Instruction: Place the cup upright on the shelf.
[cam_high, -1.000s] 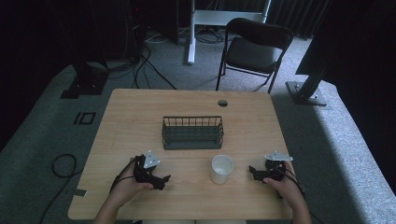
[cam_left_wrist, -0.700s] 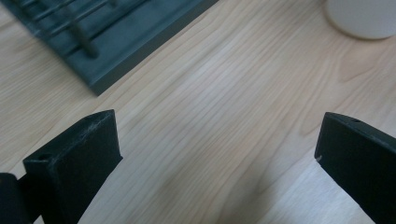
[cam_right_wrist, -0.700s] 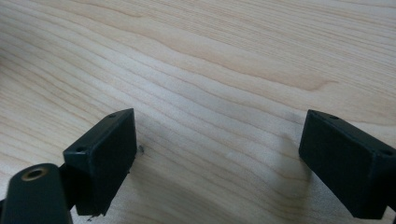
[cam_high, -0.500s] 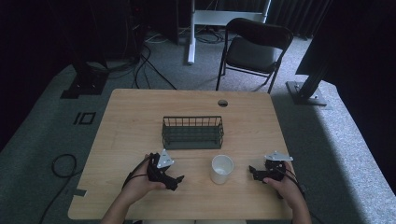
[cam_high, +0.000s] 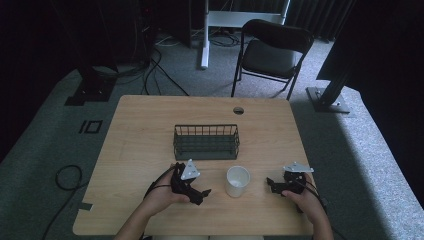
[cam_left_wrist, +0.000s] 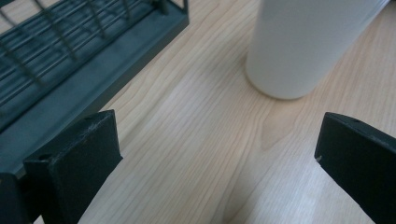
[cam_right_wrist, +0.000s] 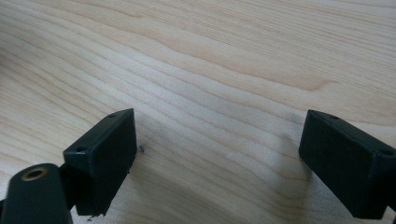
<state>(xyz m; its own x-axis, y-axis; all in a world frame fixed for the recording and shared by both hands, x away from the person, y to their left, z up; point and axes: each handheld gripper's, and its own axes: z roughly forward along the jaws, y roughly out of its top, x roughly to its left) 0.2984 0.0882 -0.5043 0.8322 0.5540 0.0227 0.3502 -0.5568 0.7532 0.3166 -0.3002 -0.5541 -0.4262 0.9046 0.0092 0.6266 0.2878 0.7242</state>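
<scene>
Left hand-held gripper (cam_high: 204, 192) is held spread just beside the cup (cam_high: 237, 180); the cup could be tipped by an off-centre approach.

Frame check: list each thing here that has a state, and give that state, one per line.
White cup: upright on the table, mouth up, untouched, nothing seen inside.
Wire basket: upright, nothing in it.
Left gripper: open, jaws wide apart, aimed at the cup, holding nothing.
Right gripper: open, low over bare wood, holding nothing.
Folding chair: unfolded, unoccupied.
</scene>
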